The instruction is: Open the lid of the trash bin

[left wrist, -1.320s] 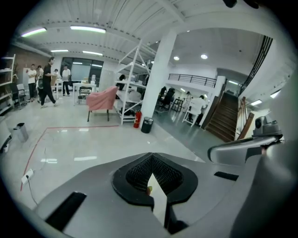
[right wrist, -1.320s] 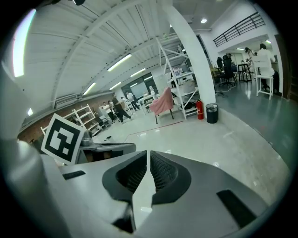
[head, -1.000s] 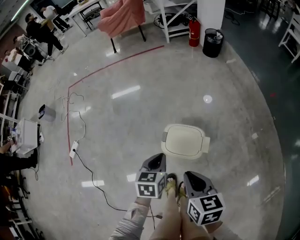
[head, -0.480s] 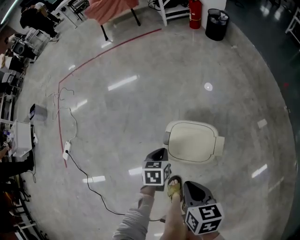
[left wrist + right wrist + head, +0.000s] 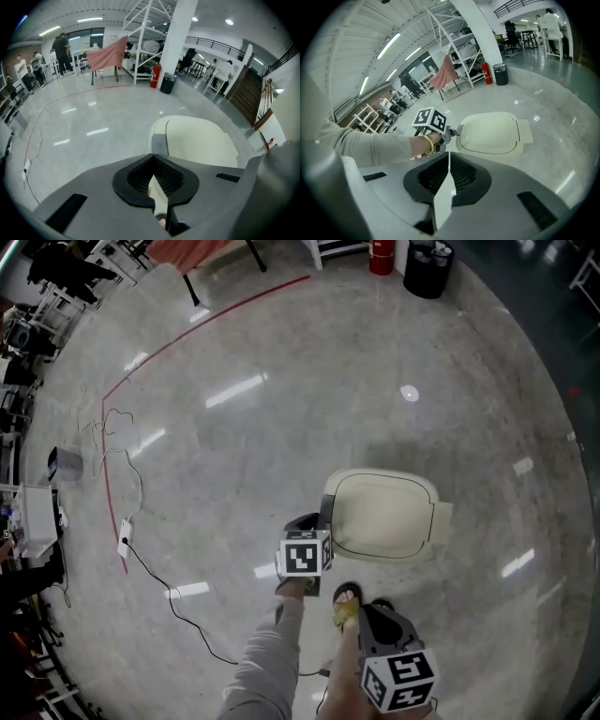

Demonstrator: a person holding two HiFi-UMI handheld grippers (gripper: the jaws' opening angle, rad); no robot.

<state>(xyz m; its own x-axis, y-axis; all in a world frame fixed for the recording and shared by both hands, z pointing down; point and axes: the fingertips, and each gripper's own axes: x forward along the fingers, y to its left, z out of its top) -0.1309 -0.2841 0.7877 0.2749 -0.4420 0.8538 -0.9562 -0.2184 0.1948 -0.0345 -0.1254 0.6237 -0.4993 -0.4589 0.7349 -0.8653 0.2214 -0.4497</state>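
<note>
A cream trash bin (image 5: 386,515) stands on the floor with its lid down; a grey tab (image 5: 328,513) sits on its left edge. My left gripper (image 5: 304,523) is shut and empty, its tips right beside that tab. In the left gripper view the bin (image 5: 201,140) and the tab (image 5: 159,143) lie just beyond the shut left gripper (image 5: 153,159). My right gripper (image 5: 377,617) hangs shut and empty, nearer to me, short of the bin. The right gripper view shows the right gripper (image 5: 449,155), the bin (image 5: 493,133) and the left gripper's marker cube (image 5: 429,121).
A sandalled foot (image 5: 345,606) stands between the grippers. A black cable (image 5: 173,594) and a white power strip (image 5: 123,525) lie on the floor to the left, beside a red floor line (image 5: 192,329). A black bin (image 5: 427,261) and a fire extinguisher (image 5: 380,257) stand far off.
The left gripper has moved forward to the bin's left edge, close to the grey tab. The right gripper has stayed back. The bin now looks nearer and larger.
</note>
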